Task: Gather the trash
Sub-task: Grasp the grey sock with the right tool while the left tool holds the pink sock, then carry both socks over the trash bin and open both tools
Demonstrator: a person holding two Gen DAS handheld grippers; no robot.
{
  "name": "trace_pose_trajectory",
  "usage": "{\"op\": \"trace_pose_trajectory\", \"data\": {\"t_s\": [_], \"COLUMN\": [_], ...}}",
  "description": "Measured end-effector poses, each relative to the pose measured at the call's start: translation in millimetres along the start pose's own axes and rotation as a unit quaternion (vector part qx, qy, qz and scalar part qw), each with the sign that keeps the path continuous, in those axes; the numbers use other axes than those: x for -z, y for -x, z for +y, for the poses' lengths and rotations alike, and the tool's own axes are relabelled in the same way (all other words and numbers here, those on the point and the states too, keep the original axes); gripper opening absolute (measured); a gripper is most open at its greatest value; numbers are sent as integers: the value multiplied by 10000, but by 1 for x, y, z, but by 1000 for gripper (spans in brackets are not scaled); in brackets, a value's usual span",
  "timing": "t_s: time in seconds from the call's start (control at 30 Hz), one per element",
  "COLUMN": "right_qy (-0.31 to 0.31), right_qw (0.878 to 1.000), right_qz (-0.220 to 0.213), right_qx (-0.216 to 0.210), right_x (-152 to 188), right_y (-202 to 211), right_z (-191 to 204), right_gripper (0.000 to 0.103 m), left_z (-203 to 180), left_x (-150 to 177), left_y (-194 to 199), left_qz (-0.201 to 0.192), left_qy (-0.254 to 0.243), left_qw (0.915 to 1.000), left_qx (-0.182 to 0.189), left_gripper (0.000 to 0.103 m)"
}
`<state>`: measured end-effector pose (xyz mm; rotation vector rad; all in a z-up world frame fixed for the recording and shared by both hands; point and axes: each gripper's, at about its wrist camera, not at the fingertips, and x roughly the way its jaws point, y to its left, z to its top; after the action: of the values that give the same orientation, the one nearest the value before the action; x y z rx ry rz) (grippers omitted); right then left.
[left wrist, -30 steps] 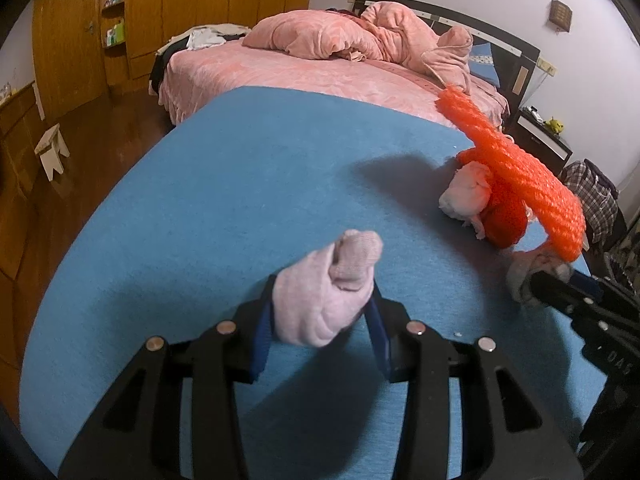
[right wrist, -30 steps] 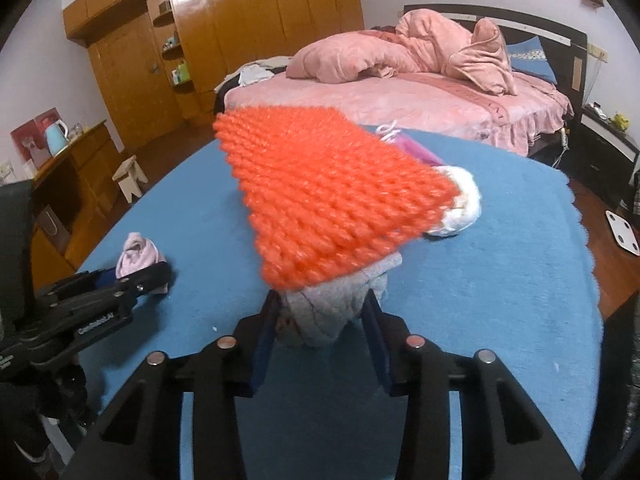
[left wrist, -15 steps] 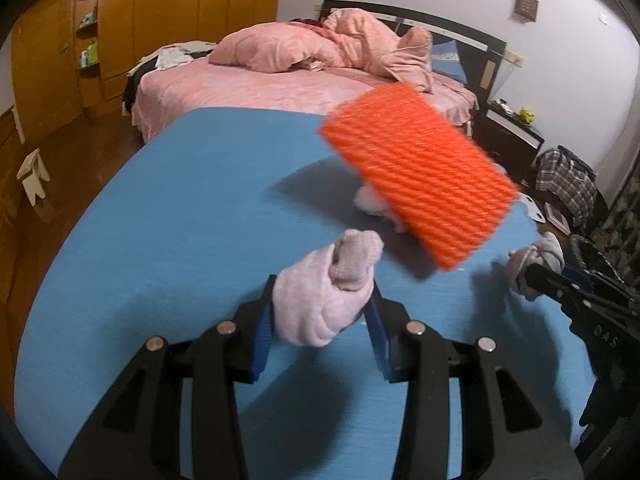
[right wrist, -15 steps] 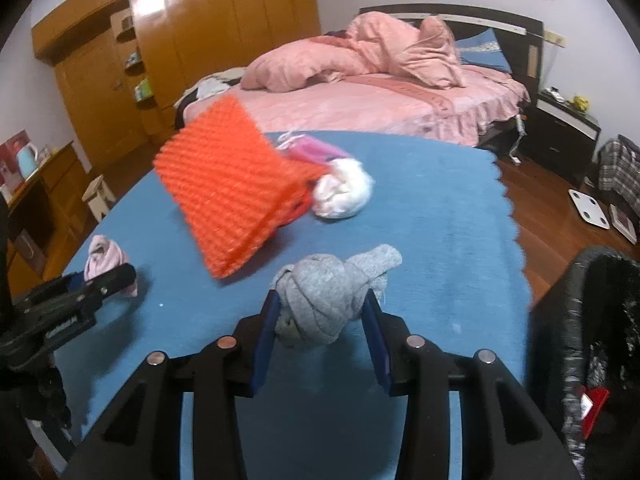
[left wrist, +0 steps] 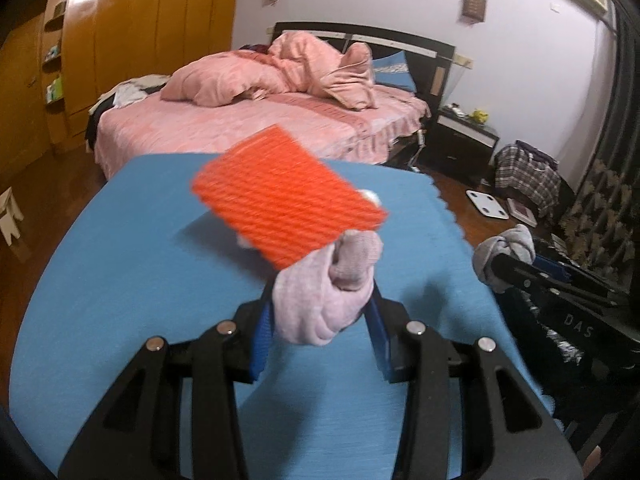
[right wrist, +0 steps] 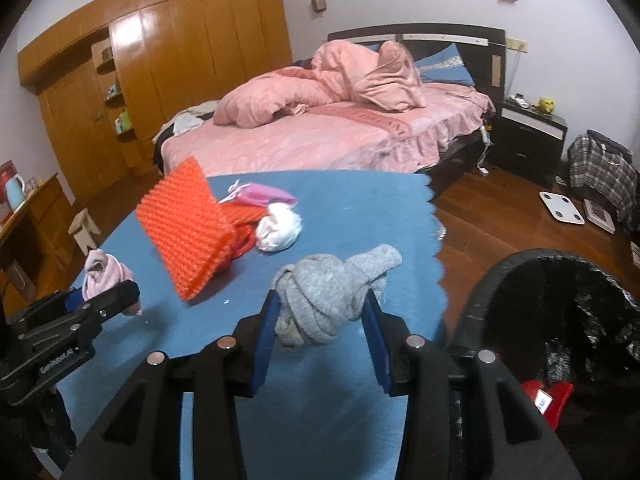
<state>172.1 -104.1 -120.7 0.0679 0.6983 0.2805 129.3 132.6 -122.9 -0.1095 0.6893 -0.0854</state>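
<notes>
My left gripper (left wrist: 320, 312) is shut on a pale pink balled sock (left wrist: 328, 284), held above the blue table (left wrist: 132, 264); it also shows in the right wrist view (right wrist: 105, 276). My right gripper (right wrist: 320, 312) is shut on a grey knotted sock (right wrist: 328, 292), near the table's right edge and beside a black-lined trash bin (right wrist: 560, 300). An orange foam net sheet (right wrist: 188, 232) stands tilted on the table. A white crumpled wad (right wrist: 280, 228) and a pink bag (right wrist: 260, 194) lie behind it.
A red wrapper (right wrist: 546, 398) lies in the bin. A pink bed (right wrist: 340, 132) stands behind the table, a nightstand (right wrist: 532, 136) and a plaid bag (right wrist: 604, 168) to the right, a wooden wardrobe (right wrist: 160, 72) to the left. A white scale (right wrist: 562, 208) lies on the floor.
Both grippers have swung right with their socks held. The right gripper has pulled out from under the orange net and now sits beside the bin, which has come into view.
</notes>
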Motion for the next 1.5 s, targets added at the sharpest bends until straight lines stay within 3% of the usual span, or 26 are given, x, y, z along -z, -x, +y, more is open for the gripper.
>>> {"op": "trace_pose_trajectory", "data": {"t_s": [0.47, 0.87, 1.5], "right_qy": [-322, -775, -1188], "right_qw": [9983, 9913, 9764], "right_qz": [-336, -500, -472], "right_qx": [362, 940, 1738], "right_x": [4, 20, 51], "right_y": [52, 95, 136], "right_z": [-52, -118, -190], "right_gripper": [42, 42, 42], "left_z": [-65, -122, -199], "left_x": [-2, -1, 3], "left_y": [15, 15, 3], "left_qz": [-186, -211, -89], "left_qy": [-271, -624, -1094], "left_qw": [9986, 9942, 9828], "left_qx": [423, 855, 1482], "left_gripper": [40, 40, 40]}}
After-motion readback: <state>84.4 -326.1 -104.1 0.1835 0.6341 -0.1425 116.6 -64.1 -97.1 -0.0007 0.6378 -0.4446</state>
